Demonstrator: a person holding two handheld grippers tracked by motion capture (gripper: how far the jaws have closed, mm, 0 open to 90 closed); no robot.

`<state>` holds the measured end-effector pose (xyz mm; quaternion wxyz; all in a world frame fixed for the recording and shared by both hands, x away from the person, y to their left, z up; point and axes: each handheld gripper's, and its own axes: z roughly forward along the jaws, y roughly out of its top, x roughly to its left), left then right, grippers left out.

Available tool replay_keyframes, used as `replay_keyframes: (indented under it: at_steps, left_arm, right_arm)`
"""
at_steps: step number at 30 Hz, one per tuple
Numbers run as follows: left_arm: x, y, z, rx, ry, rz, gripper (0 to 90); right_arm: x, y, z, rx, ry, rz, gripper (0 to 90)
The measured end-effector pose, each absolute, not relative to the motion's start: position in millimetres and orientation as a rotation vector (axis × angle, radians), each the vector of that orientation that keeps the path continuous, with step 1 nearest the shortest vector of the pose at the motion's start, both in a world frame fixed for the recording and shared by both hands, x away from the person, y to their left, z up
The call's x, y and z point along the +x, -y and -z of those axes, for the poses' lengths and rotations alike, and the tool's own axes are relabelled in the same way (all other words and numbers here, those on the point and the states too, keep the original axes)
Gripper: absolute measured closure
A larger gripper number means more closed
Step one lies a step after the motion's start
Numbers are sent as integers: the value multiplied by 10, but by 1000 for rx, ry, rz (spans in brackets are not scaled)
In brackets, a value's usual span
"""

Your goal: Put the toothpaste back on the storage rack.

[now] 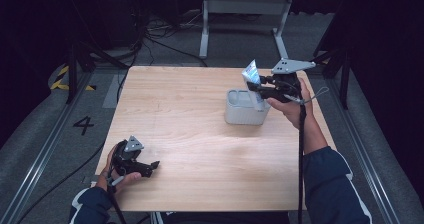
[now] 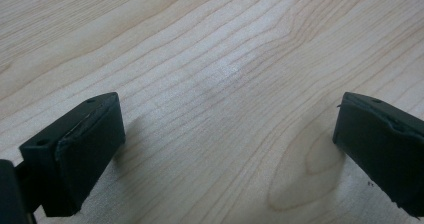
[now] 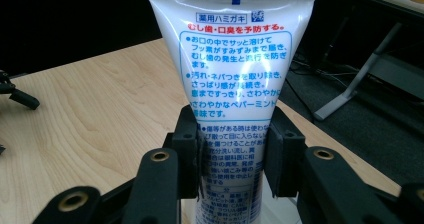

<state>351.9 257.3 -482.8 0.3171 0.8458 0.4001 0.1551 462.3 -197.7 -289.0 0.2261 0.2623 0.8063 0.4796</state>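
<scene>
At the left of the high view, your left tongs (image 1: 150, 167) rested low on the near-left part of the bench (image 1: 190, 134), their jaws spread wide with nothing between them; the left gripper view showed bare wood grain between the two black pads (image 2: 75, 151). That hand had no part in the work at this point.

Further right, a grey rectangular holder (image 1: 243, 109) stood on the bench, right of centre. Just at its right edge, your right tongs (image 1: 256, 89) were clamped on a white toothpaste tube (image 1: 251, 74). In the right gripper view the pads pinched the tube (image 3: 235, 84) across its lower body, and its flat crimped end with a blue mark pointed up, Japanese print facing the camera. The tube was held above the holder's right end, tilted, with its lower part near or within the opening; I could not tell whether it touched the bottom.

By my reading, the pick-up was done. What was left was to seat the tube upright in the holder and let go, or to lift it clear.
</scene>
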Motion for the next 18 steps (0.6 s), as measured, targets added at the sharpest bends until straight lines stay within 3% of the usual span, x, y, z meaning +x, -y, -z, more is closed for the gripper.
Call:
replay_keyframes:
  at_steps: [18]
  left_arm:
    - [3523, -2575, 4829, 2226, -1047, -415, 6]
  right_arm:
    - [4801, 1901, 2958, 747, -2208, -1318, 653]
